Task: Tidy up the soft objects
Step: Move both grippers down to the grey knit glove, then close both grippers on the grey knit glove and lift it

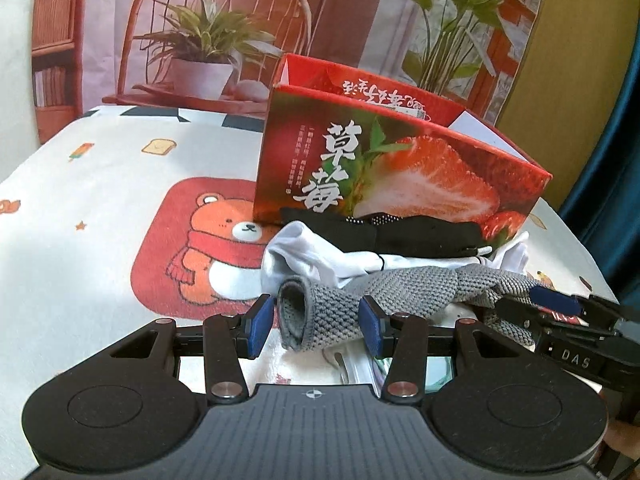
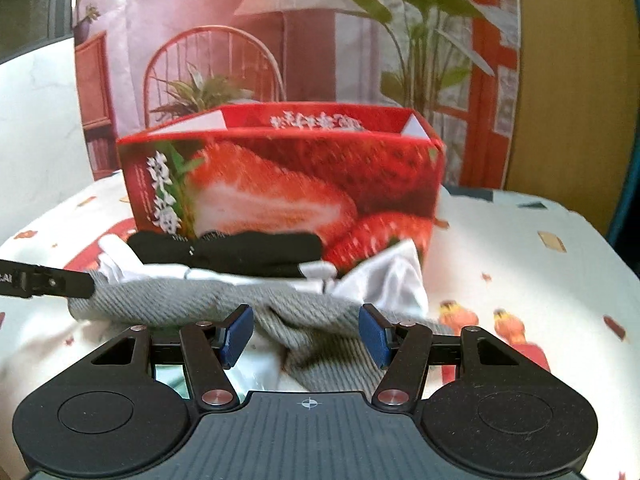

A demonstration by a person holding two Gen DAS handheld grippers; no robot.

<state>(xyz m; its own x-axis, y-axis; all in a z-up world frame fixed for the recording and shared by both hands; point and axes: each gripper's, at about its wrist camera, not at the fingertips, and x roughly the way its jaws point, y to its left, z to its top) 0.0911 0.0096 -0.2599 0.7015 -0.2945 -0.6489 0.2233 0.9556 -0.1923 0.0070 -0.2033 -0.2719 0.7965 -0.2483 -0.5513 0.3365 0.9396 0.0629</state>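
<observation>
Your left gripper (image 1: pixel 316 326) sits at the 9 o'clock end of the grey knit sock (image 1: pixel 400 292), its blue fingers (image 1: pixel 258 330) about half open with the sock's rolled cuff between them. The pads stand clear of the knit on both sides, so you are not gripping it.

Your right gripper (image 2: pixel 306 334) is at the sock's other end, fingers (image 2: pixel 374 336) also about half open. The grey knit (image 2: pixel 320 332) bunches between them; the 3 o'clock pad looks close to or touching the fabric, the 9 o'clock pad stands apart from it. Whether it is pinched I cannot tell for sure, but it reads as no grip.

The soft pile lies on the table (image 1: pixel 100 208), just in front of the strawberry box (image 1: pixel 400 168). The grey sock stretches across the near side. Behind it, toward 12 o'clock, lies white cloth (image 1: pixel 312 256), and on that a black sock (image 1: pixel 420 232) rests against the foot of the box. In the right view more white cloth (image 2: pixel 392 280) spills out at 3 o'clock of the pile.

The box is open at the top. The tablecloth carries a bear print (image 1: pixel 224 248) at 9 o'clock of the pile.

In the left view your right gripper enters from 3 o'clock; in the right view the left one enters from 9 o'clock.
</observation>
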